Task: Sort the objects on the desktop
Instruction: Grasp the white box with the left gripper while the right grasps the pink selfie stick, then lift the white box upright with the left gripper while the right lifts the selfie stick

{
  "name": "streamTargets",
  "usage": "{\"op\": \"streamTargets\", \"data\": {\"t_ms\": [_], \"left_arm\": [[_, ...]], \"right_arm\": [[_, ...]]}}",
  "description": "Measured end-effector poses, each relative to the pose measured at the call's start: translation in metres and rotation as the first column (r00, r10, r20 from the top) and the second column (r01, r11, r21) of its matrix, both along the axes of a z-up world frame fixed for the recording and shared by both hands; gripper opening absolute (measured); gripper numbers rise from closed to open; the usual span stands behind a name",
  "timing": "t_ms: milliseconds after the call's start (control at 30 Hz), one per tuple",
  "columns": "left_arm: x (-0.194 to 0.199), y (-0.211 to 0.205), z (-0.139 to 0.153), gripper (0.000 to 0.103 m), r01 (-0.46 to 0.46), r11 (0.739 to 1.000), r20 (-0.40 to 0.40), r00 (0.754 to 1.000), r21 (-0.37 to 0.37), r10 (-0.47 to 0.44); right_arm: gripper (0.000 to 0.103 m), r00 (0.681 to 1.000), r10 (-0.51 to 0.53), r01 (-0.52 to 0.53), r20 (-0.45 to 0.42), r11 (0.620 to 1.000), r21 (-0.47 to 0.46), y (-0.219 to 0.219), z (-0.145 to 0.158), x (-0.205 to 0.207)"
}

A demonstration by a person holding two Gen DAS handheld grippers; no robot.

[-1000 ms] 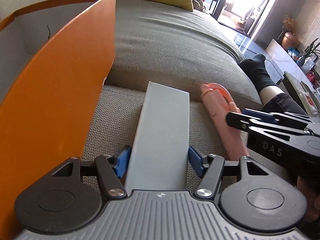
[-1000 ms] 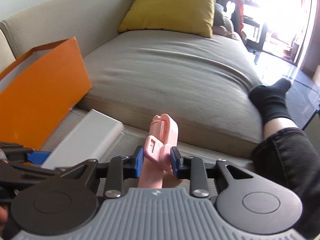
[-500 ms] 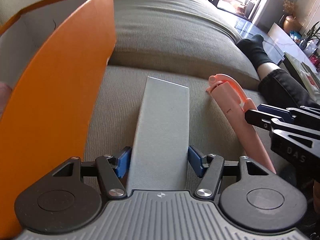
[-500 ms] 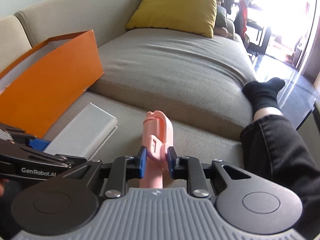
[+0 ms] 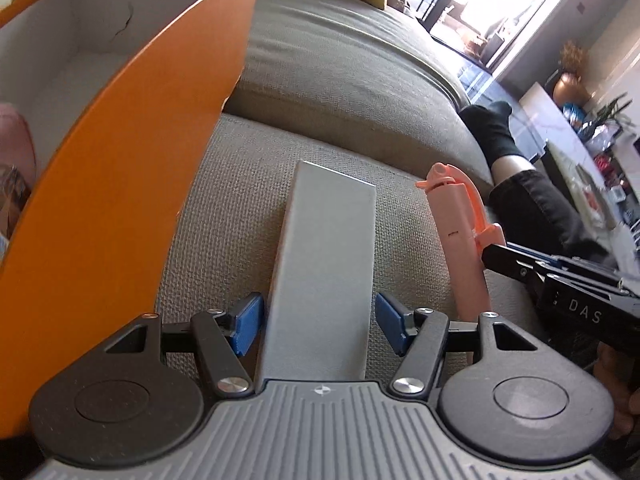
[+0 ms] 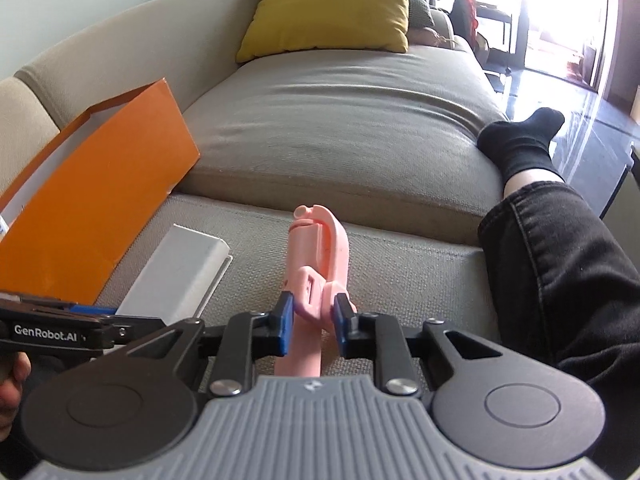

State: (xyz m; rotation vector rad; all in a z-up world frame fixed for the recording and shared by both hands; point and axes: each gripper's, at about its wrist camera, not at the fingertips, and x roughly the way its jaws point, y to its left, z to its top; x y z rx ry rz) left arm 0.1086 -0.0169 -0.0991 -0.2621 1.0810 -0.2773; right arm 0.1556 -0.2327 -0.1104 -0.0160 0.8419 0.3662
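Note:
A long grey-white box (image 5: pixel 326 268) lies between the fingers of my left gripper (image 5: pixel 319 322), whose blue pads sit just off its sides with small gaps. The box also shows in the right wrist view (image 6: pixel 180 276). My right gripper (image 6: pixel 309 316) is shut on a pink stick-shaped gadget (image 6: pixel 316 256) and holds it above the sofa seat. The gadget (image 5: pixel 460 232) and the right gripper (image 5: pixel 560 280) show at the right of the left wrist view. An open orange box (image 5: pixel 120 168) with a white inside stands to the left.
The grey sofa seat (image 6: pixel 340 120) stretches ahead with a yellow cushion (image 6: pixel 332 4) at the back. A person's leg in black trousers (image 6: pixel 560 272) and black sock (image 6: pixel 520 140) lies at the right. Some items lie inside the orange box (image 5: pixel 16 168).
Both grippers have risen and tilted, so the orange box's inside shows more. The left gripper's pads have opened slightly off the grey-white box. The pink gadget stays gripped.

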Motion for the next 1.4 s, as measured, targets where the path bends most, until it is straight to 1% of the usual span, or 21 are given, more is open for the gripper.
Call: {"op": "streamTargets", "data": {"t_ms": [200, 233, 267, 333, 433, 533, 600, 667, 733, 767, 867, 933, 967, 1067, 1100, 1133, 1167, 1200, 1267, 1333, 1400], "left_arm": [[-0.003, 0.008, 0.003, 0.072, -0.044, 0.997, 0.004, 0.999, -0.06, 0.045], [-0.003, 0.009, 0.003, 0.072, -0.053, 0.996, 0.004, 0.999, -0.071, 0.053], [-0.002, 0.009, 0.004, 0.068, -0.064, 0.995, 0.0, 0.998, -0.075, 0.065], [-0.002, 0.007, 0.005, 0.065, -0.076, 0.995, 0.009, 0.997, -0.061, 0.077], [-0.002, 0.003, 0.006, 0.064, -0.077, 0.997, 0.02, 0.997, -0.033, 0.078], [0.0, 0.0, -0.002, 0.064, -0.089, 0.996, -0.009, 0.996, -0.007, 0.089], [0.0, 0.0, -0.006, 0.071, -0.1, 0.995, -0.014, 0.995, -0.027, 0.099], [0.001, 0.001, -0.009, 0.074, -0.105, 0.994, -0.017, 0.994, -0.036, 0.104], [0.002, -0.001, -0.01, 0.076, -0.103, 0.994, -0.017, 0.995, -0.041, 0.102], [0.003, -0.002, -0.012, 0.079, -0.103, 0.994, -0.02, 0.995, -0.046, 0.102], [0.003, -0.007, -0.014, 0.08, -0.089, 0.995, -0.011, 0.996, -0.034, 0.088], [0.004, -0.011, -0.014, 0.068, -0.069, 0.997, -0.005, 0.998, -0.034, 0.069], [0.004, -0.013, -0.013, 0.068, -0.069, 0.997, -0.009, 0.998, -0.036, 0.069], [0.001, -0.02, -0.008, 0.067, -0.055, 0.998, 0.008, 0.998, 0.014, 0.055], [0.0, -0.023, -0.006, 0.065, -0.049, 0.998, 0.017, 0.999, 0.032, 0.049], [-0.003, -0.027, -0.003, 0.06, -0.037, 0.998, 0.029, 0.999, 0.057, 0.035], [-0.006, -0.031, 0.003, 0.049, -0.021, 0.996, 0.054, 0.998, 0.082, 0.016], [-0.009, -0.034, 0.009, 0.04, -0.005, 0.995, 0.075, 0.997, 0.1, -0.002], [-0.014, -0.044, 0.018, 0.035, 0.04, 0.989, 0.098, 0.994, 0.144, -0.055], [-0.018, -0.052, 0.021, 0.034, 0.07, 0.981, 0.111, 0.99, 0.183, -0.092], [-0.022, -0.057, 0.022, 0.032, 0.087, 0.978, 0.116, 0.987, 0.19, -0.111]], "right_arm": [[0.017, 1.0, -0.027, 0.027, -0.004, 1.0, 0.007, -0.009, 0.003, -0.003], [0.015, 0.999, -0.033, 0.033, -0.002, 0.999, 0.003, -0.01, 0.003, -0.003], [0.01, 0.999, -0.039, 0.039, 0.0, 0.999, 0.0, -0.01, 0.004, -0.003], [0.009, 0.999, -0.054, 0.054, 0.007, 0.998, -0.02, -0.013, 0.004, -0.003], [0.009, 0.998, -0.064, 0.064, 0.006, 0.998, -0.029, -0.017, 0.001, -0.002], [0.009, 0.998, -0.06, 0.06, 0.01, 0.998, -0.019, -0.02, -0.001, -0.001], [0.01, 0.999, -0.049, 0.049, 0.022, 0.998, -0.031, -0.019, -0.001, 0.0], [0.011, 0.999, -0.034, 0.035, 0.028, 0.999, -0.038, -0.018, -0.002, 0.002], [0.016, 0.999, -0.012, 0.013, 0.031, 0.999, -0.039, -0.015, -0.001, 0.002], [0.017, 1.0, 0.0, 0.001, 0.027, 0.999, -0.032, -0.014, -0.002, 0.003], [0.02, 0.999, 0.03, -0.027, 0.043, 0.998, -0.058, -0.005, -0.003, 0.003], [0.021, 0.998, 0.033, -0.027, 0.061, 0.996, -0.088, 0.0, -0.004, 0.002], [0.022, 0.997, 0.036, -0.029, 0.071, 0.995, -0.099, 0.002, -0.004, 0.002], [0.022, 0.997, 0.04, -0.032, 0.073, 0.994, -0.107, 0.003, -0.004, 0.003], [0.022, 0.997, 0.041, -0.033, 0.073, 0.994, -0.107, 0.003, -0.003, 0.002], [0.021, 0.997, 0.041, -0.034, 0.065, 0.994, -0.105, 0.003, -0.002, 0.002], [0.021, 0.998, 0.041, -0.035, 0.056, 0.994, -0.103, 0.002, -0.002, 0.001], [0.021, 0.998, 0.047, -0.042, 0.05, 0.993, -0.107, 0.003, -0.001, -0.001], [0.021, 0.998, 0.056, -0.051, 0.039, 0.991, -0.124, 0.005, 0.0, -0.006], [0.02, 0.998, 0.064, -0.06, 0.027, 0.99, -0.13, 0.006, 0.0, -0.01], [0.021, 0.997, 0.075, -0.075, 0.001, 0.992, -0.106, 0.005, 0.003, -0.014]]}}
